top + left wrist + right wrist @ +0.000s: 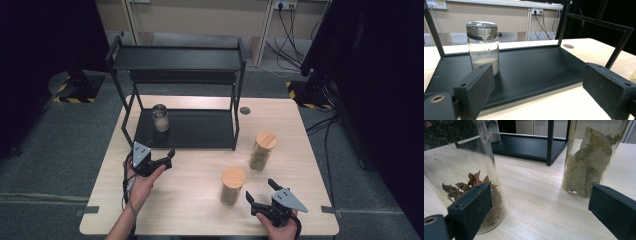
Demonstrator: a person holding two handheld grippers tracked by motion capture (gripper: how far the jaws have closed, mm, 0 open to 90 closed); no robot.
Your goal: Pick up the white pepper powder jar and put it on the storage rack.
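Observation:
A glass jar with a grey lid (161,118) holding pale powder stands on the left of the black rack's lower shelf (200,131). My left gripper (169,158) is open just in front of that shelf, with nothing between its jaws. Along those jaws I see the grey-lidded jar (483,45) a short way ahead on the lower shelf (536,67). My right gripper (261,191) is open near the table's front edge. Just ahead of it stand two wooden-lidded jars: the star anise jar (461,170) behind its left jaw and the bay leaf jar (590,157) farther off.
The black two-tier rack (177,57) fills the back of the wooden table (195,210). The star anise jar (233,185) and the bay leaf jar (263,149) stand right of centre. A cable hole (244,110) sits beside the rack's right posts.

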